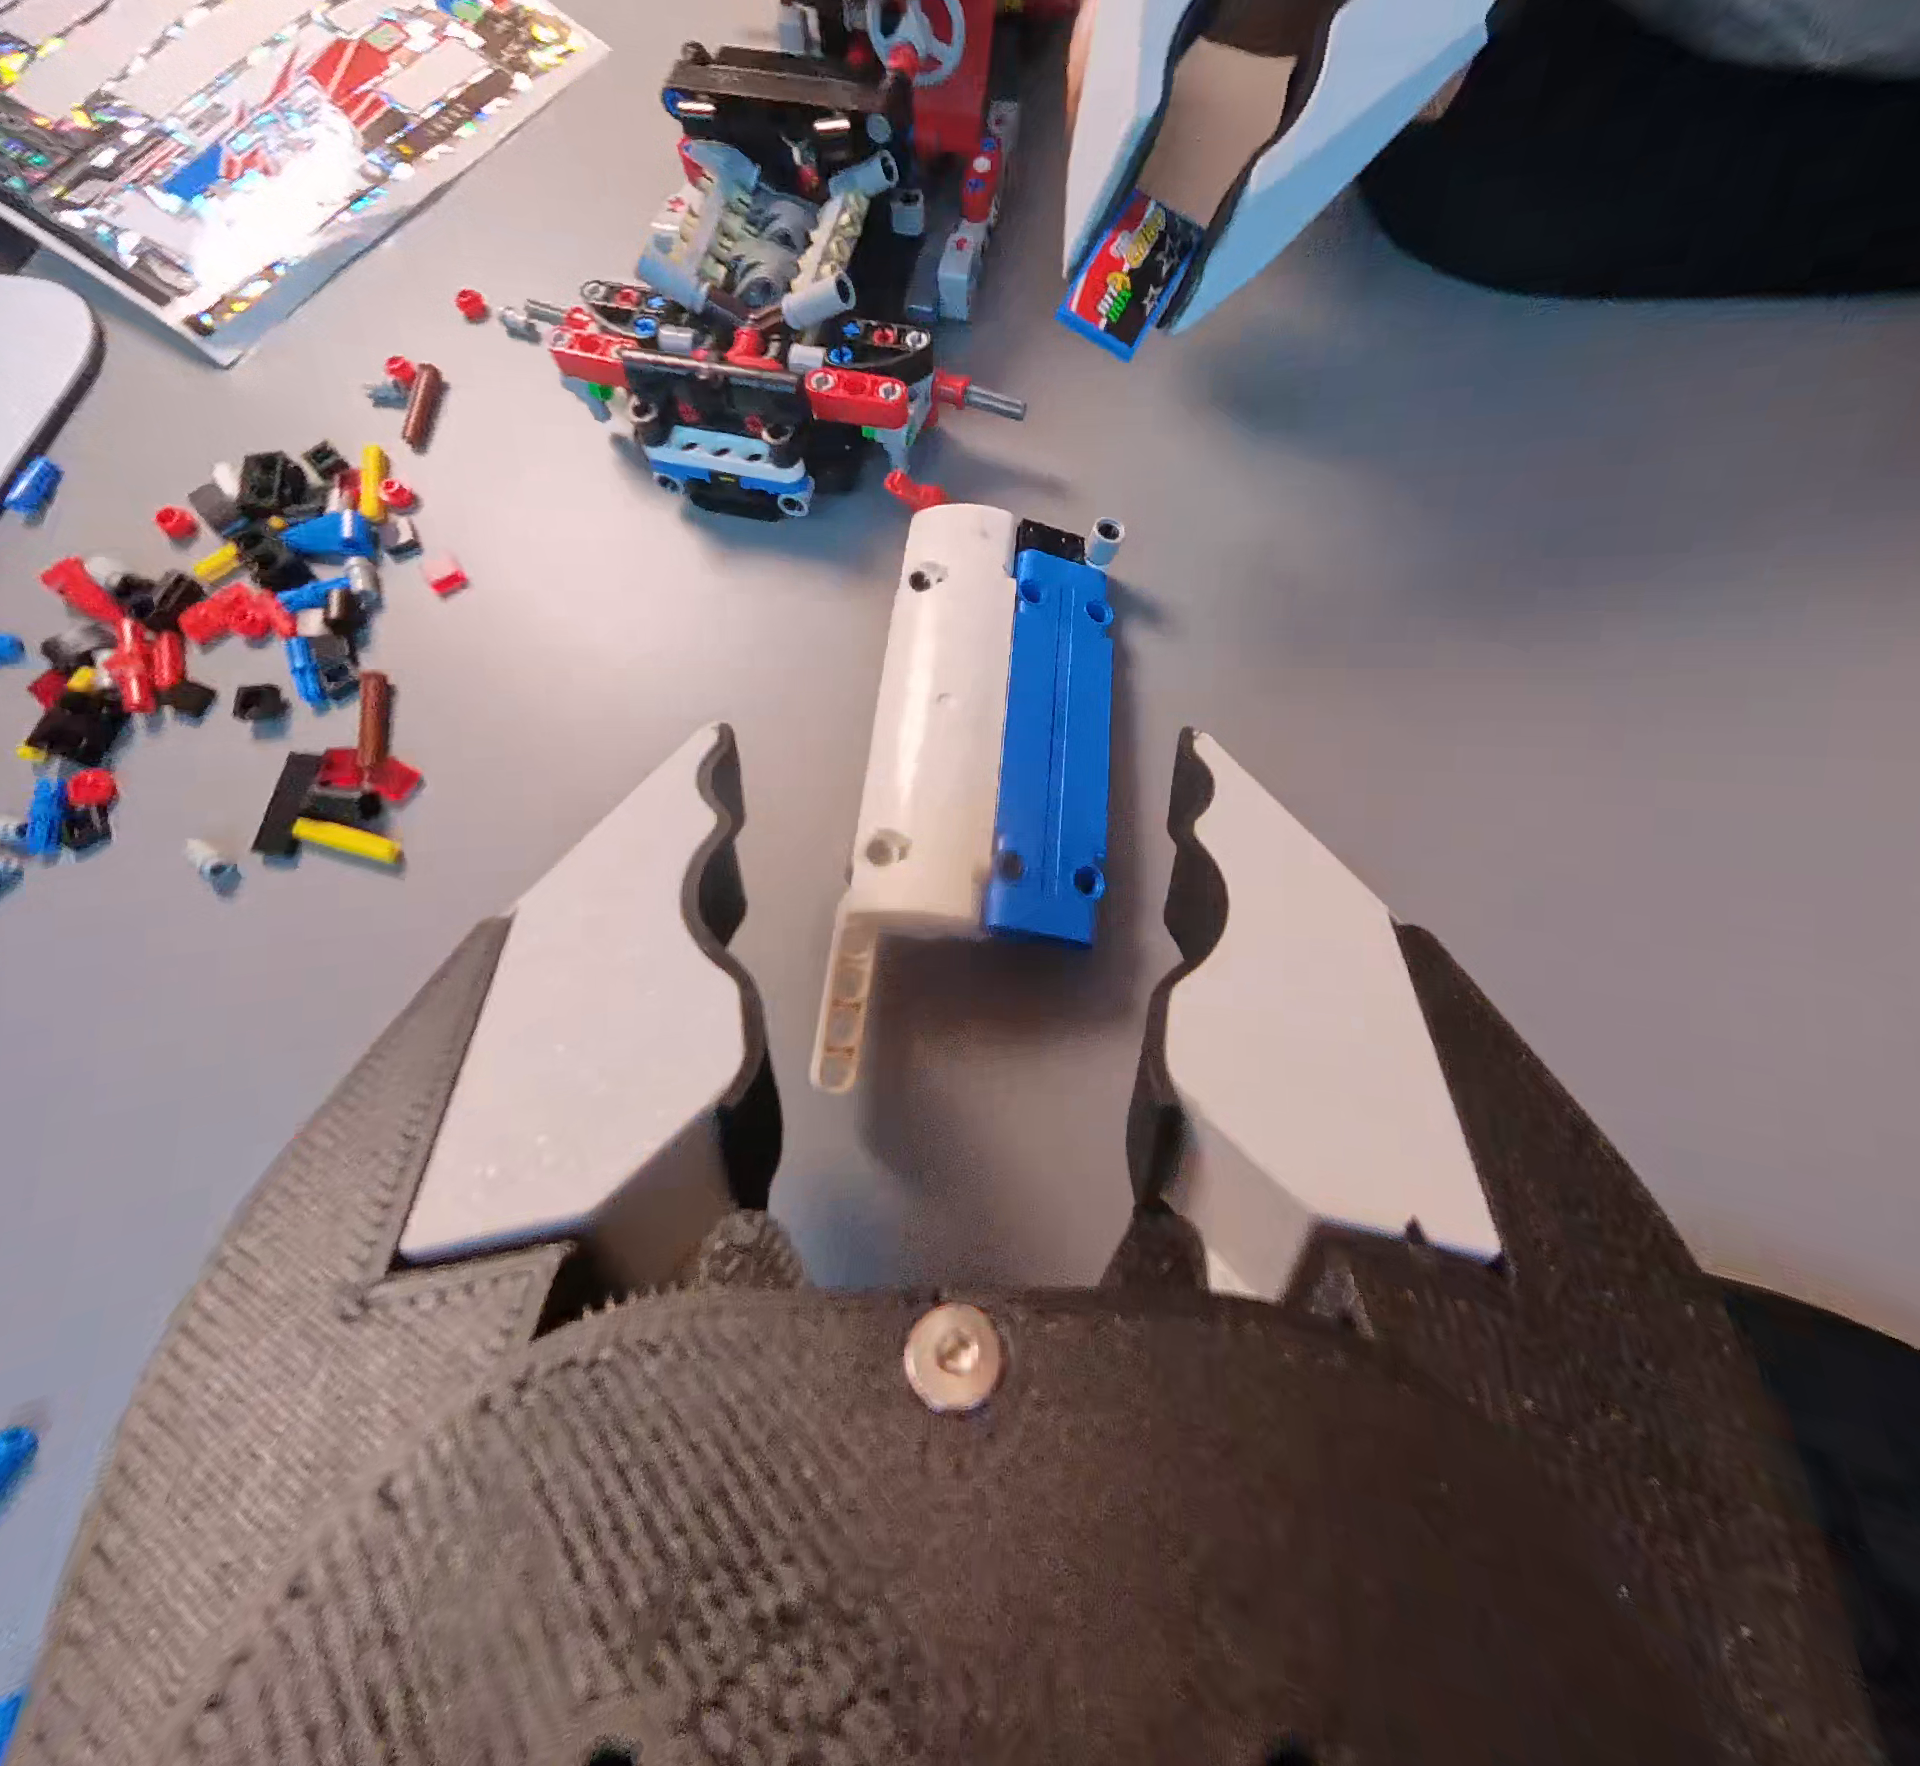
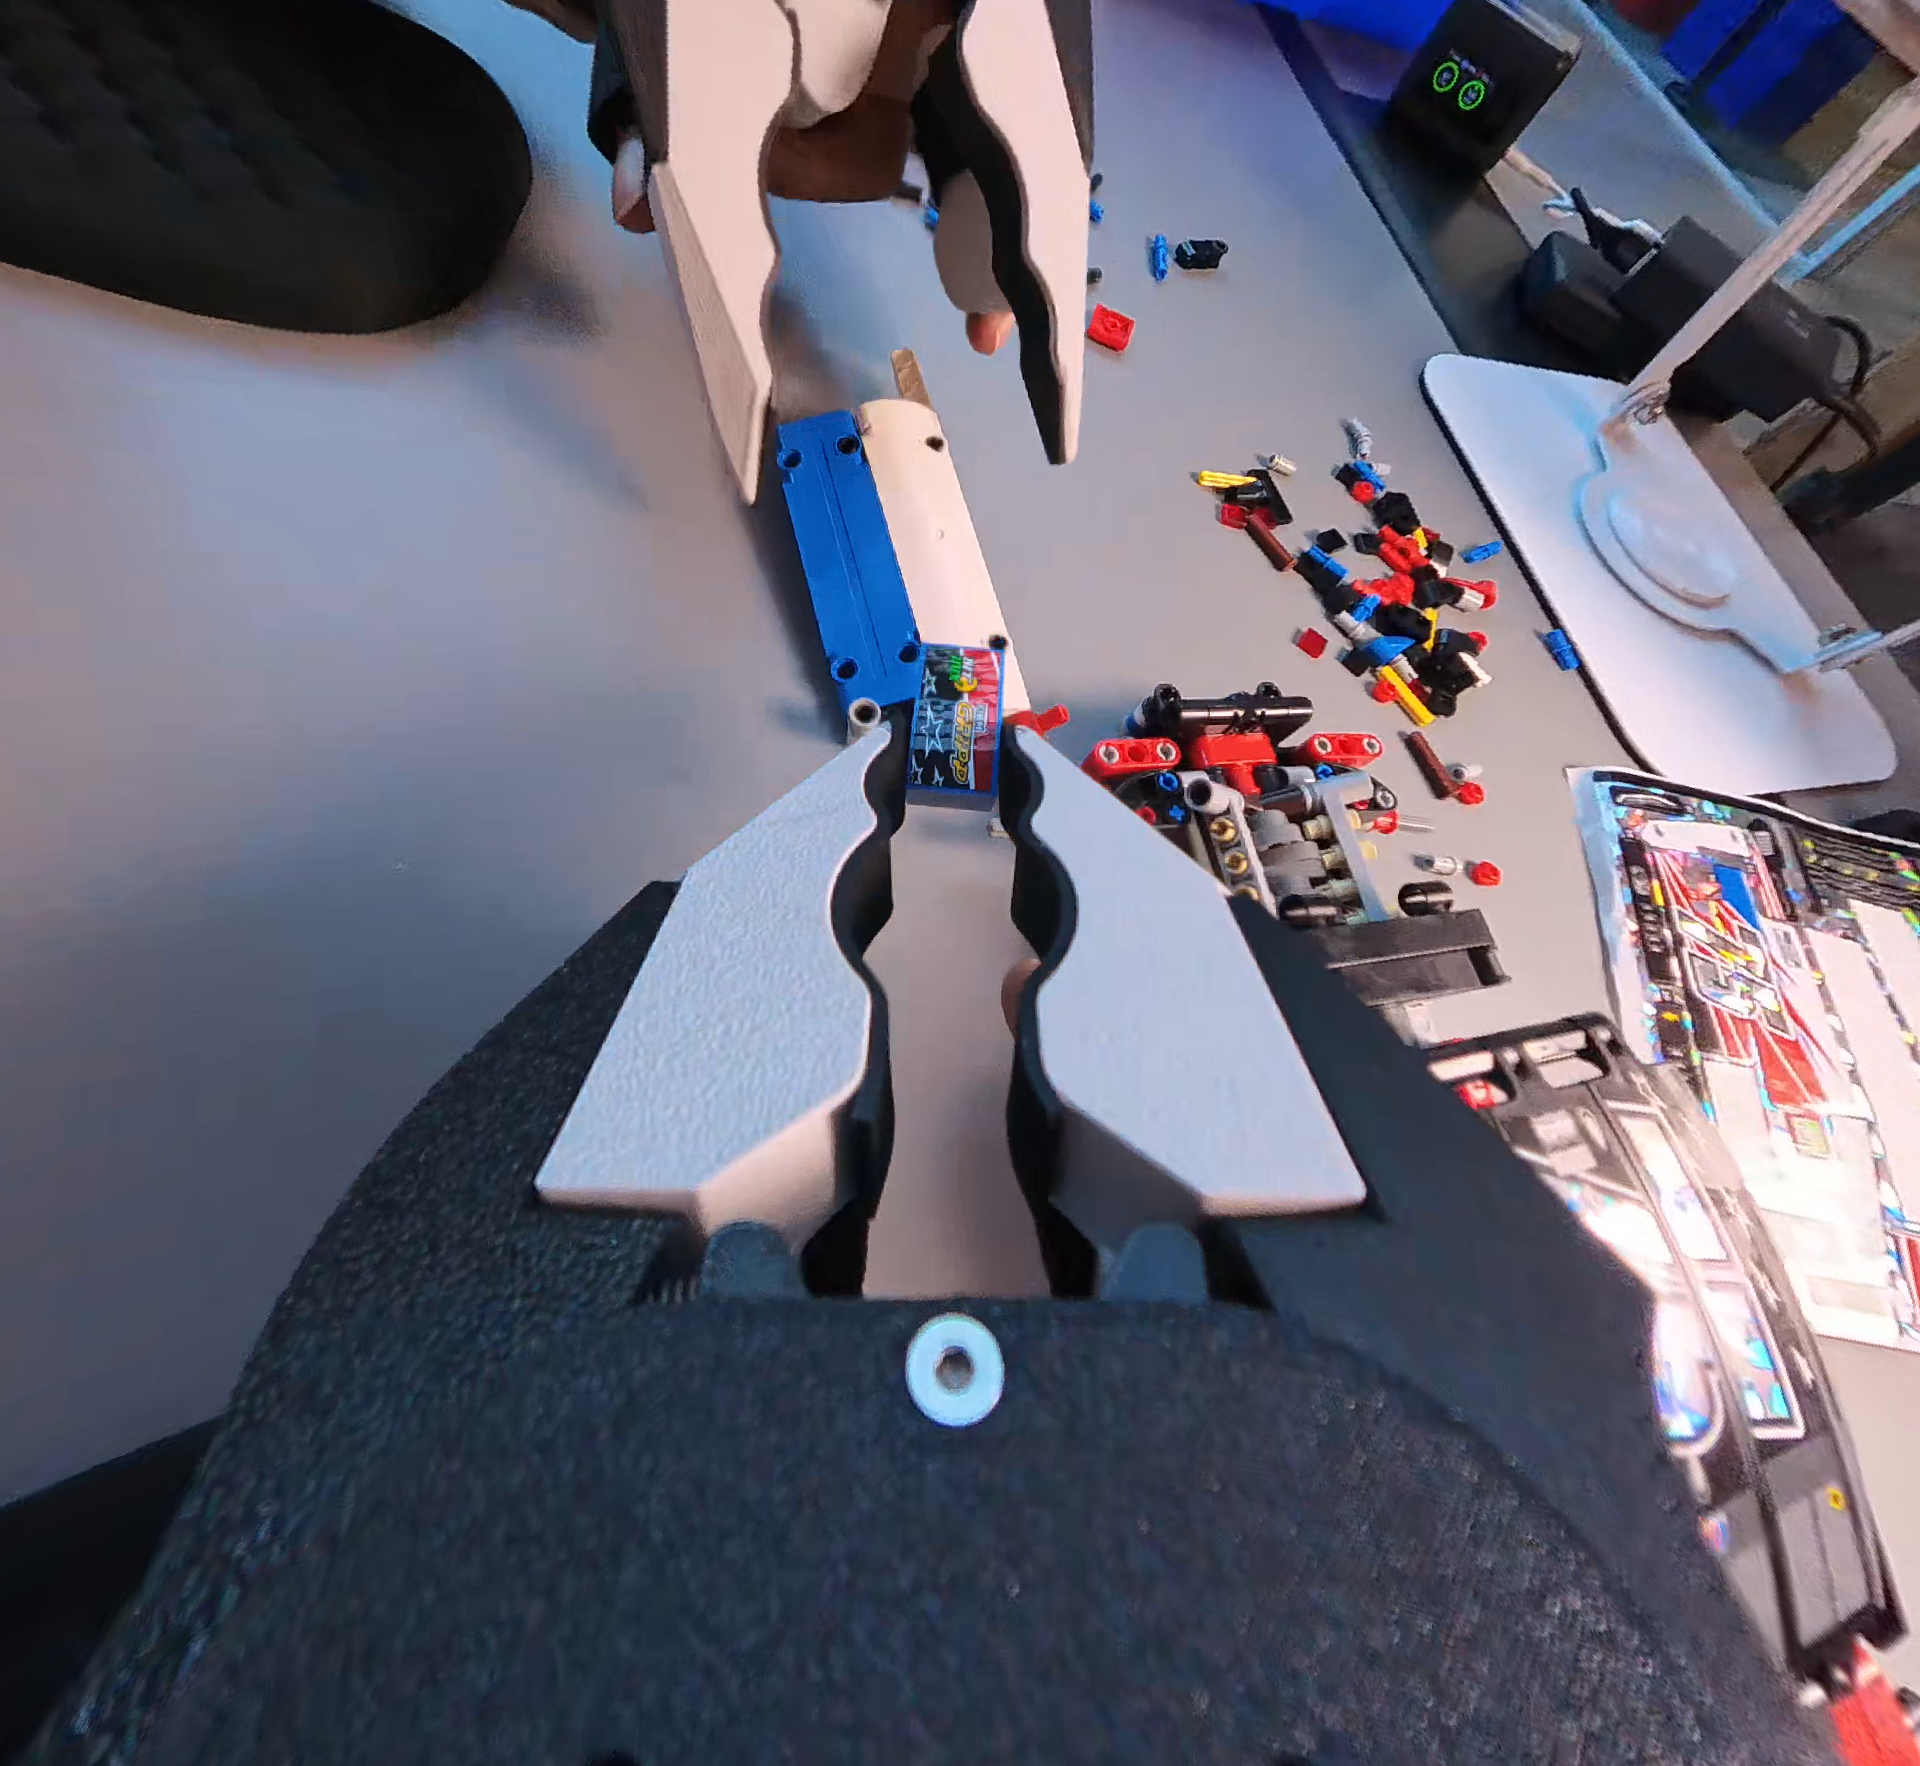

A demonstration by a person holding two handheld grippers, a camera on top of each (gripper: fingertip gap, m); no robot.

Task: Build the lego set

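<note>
Where left tool (image 1: 951,843) gapes: white-blue panel (image 1: 987,729)

Left wrist view: camera behind the left tongs (image 1: 956,833), looking down and forward over the table (image 1: 1455,677) at close range — the right tongs (image 1: 1143,282) enter at upper right. Right wrist view: camera behind the right tongs (image 2: 951,760), facing the opposite way — the left tongs (image 2: 914,459) hang at top centre. Both views share the white-and-blue panel (image 1: 997,729) (image 2: 894,553), the truck model (image 1: 769,303) (image 2: 1268,812), the loose bricks (image 1: 208,636) (image 2: 1382,594) and the sticker sheet (image 1: 249,75) (image 2: 1787,1041).
</note>
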